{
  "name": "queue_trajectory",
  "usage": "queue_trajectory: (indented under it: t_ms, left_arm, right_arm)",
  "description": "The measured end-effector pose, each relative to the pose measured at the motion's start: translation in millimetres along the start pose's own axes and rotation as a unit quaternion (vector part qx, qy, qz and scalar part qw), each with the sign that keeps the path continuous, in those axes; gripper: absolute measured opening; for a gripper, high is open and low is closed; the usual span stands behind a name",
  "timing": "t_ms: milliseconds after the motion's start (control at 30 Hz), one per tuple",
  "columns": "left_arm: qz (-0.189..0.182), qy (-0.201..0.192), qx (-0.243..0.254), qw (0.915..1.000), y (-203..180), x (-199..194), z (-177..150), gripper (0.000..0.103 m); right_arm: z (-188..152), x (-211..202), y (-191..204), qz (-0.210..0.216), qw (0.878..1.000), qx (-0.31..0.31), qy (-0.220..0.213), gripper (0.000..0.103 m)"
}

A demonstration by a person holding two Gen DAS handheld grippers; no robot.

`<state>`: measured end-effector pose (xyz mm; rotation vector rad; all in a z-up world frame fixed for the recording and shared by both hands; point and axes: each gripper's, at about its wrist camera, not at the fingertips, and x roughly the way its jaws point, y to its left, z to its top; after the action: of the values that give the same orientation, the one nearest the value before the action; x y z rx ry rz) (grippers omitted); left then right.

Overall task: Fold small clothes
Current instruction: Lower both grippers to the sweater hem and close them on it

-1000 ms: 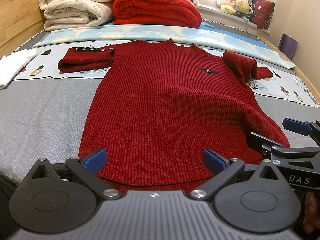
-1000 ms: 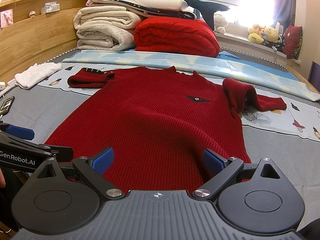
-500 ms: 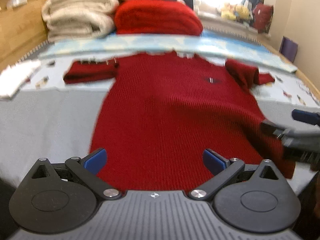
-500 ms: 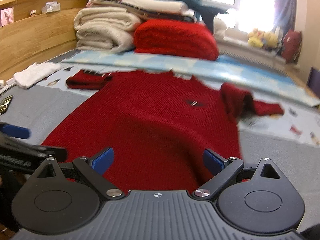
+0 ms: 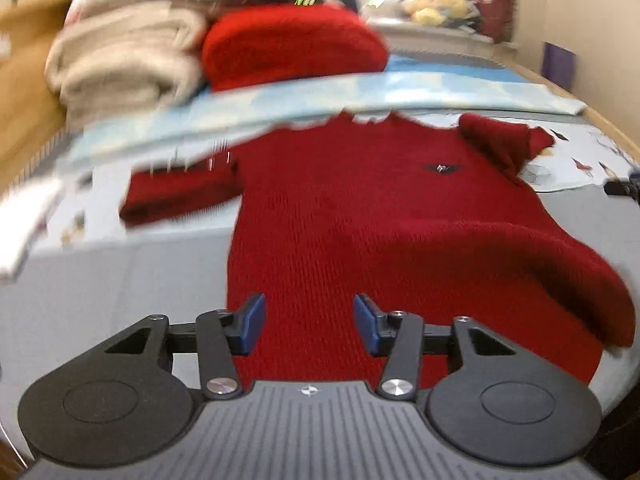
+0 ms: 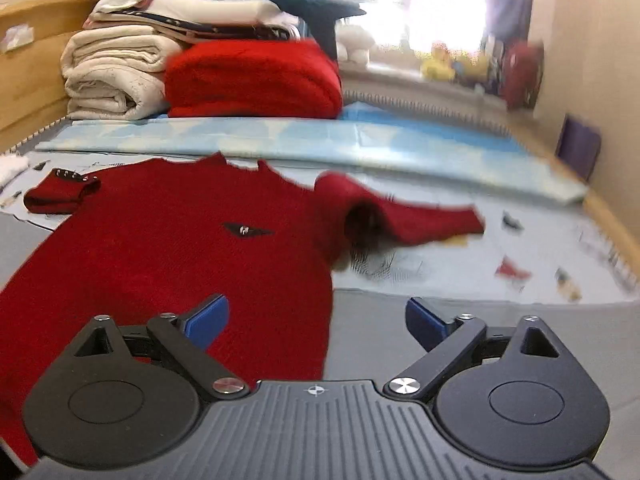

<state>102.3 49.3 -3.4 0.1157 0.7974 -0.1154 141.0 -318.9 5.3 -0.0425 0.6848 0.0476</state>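
A dark red knit sweater [image 5: 380, 220] lies front up on the grey bed sheet [image 5: 100, 280], hem towards me and short sleeves spread out. My left gripper [image 5: 308, 322] hovers over the left part of the hem. Its jaws are closing and stand half apart, with sweater fabric below the gap and neither blue pad pressing on it. In the right wrist view my right gripper [image 6: 316, 320] is wide open and straddles the right side edge of the sweater [image 6: 160, 248]. One pad is over the knit, the other over bare sheet. The right sleeve [image 6: 400, 216] is crumpled.
At the head of the bed sit a folded red blanket [image 6: 252, 76] and a stack of cream blankets [image 6: 112, 72]. A light blue sheet [image 6: 320, 140] lies behind the sweater. A white cloth [image 5: 28, 216] is at the left, and plush toys [image 6: 444, 64] are on the sill.
The left gripper's jaws have narrowed from wide open, and it has shifted left along the hem. The right gripper has moved right to the sweater's side edge. Each gripper has left the other's view.
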Motion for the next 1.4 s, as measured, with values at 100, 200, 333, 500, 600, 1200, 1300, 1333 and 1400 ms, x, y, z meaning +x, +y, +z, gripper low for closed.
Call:
queue_trajectory:
  t_ms: [100,200,333,500,600,1200,1300,1333,1400]
  left_arm:
    - [0.005,0.021,-0.026,0.9994,4.9,14.7,-1.6,0.054]
    - [0.020,0.049,-0.042,0.9977,11.5,29.8,-3.0,0.056]
    - [0.037,0.095,-0.080,0.9916,26.5,50.2,-5.2,0.060]
    - [0.045,0.129,-0.130,0.9821,53.3,61.9,-13.9,0.063]
    - [0.047,0.140,-0.150,0.9776,63.8,64.6,-17.5,0.063]
    - [0.089,0.187,-0.197,0.9582,72.3,79.1,-34.1,0.073]
    - [0.089,0.192,-0.200,0.9567,73.5,80.9,-34.9,0.073]
    - [0.089,0.192,-0.200,0.9566,73.3,81.7,-35.0,0.073]
    - [0.086,0.196,-0.197,0.9567,72.2,84.6,-35.5,0.073]
  right_arm:
    - [-8.6,15.1,-0.1,-0.002,1.000,0.009,0.029,0.093]
    - [-14.2,35.2,4.4,0.008,0.997,0.010,0.072,0.093]
    - [-24.0,55.3,7.4,0.005,0.992,0.009,0.127,0.094]
    - [-38.3,70.7,9.1,-0.004,0.982,0.016,0.188,0.094]
    - [-41.4,74.5,7.0,-0.006,0.980,0.025,0.197,0.094]
    - [-45.7,82.5,2.6,0.062,0.969,0.060,0.234,0.044]
    - [-46.1,81.4,5.6,0.068,0.969,0.051,0.233,0.023]
    - [-46.1,81.0,6.1,0.065,0.969,0.049,0.233,0.020]
    - [-45.4,80.0,4.8,0.067,0.970,0.052,0.229,0.015]
